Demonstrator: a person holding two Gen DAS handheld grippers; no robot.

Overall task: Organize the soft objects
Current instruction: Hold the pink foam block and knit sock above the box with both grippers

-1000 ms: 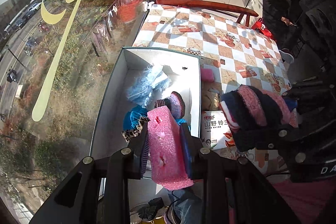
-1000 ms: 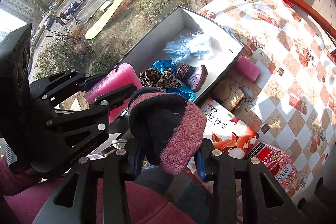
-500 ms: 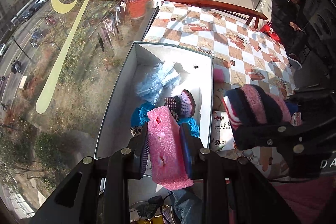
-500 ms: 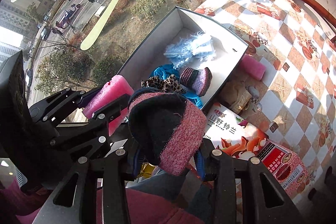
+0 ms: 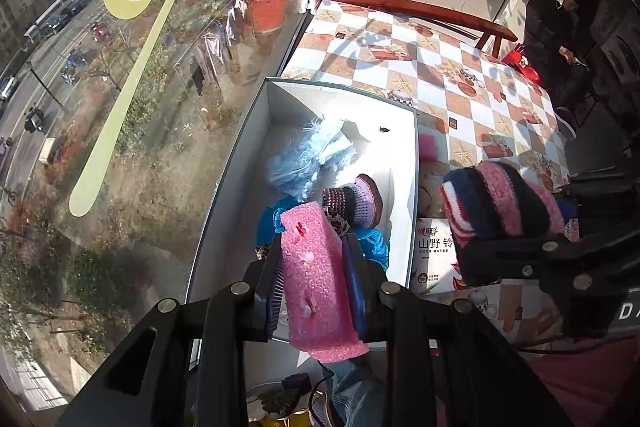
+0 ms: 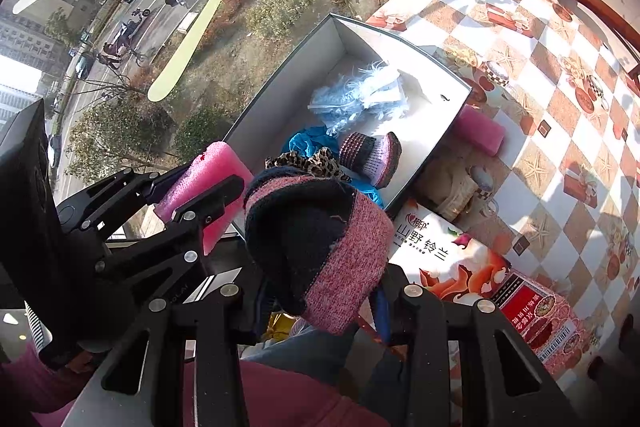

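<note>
Mid-carry: left hand-held gripper [image 5: 316, 291] clamps pink foam block [image 5: 316, 283], right hand-held gripper [image 6: 320, 301] clamps striped knit hat [image 6: 320, 243]. Next: lower both into white box [image 5: 402, 187], release.

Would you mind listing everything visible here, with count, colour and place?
white box: 1, white, on the table beside the window
fluffy item: 1, pale blue, in the box
small knit piece: 1, purple and dark, in the box
blue cloth: 1, blue, in the box
leopard-print cloth: 1, brown spotted, in the box
pink foam block: 1, pink, clamped in the left gripper
second foam block: 1, pink, on the table outside the box
striped knit item: 1, navy and pink, clamped in the right gripper
printed carton: 1, white and red, on the table
tablecloth: 1, brown and white check
left gripper: 1, black
right gripper: 1, black
</note>
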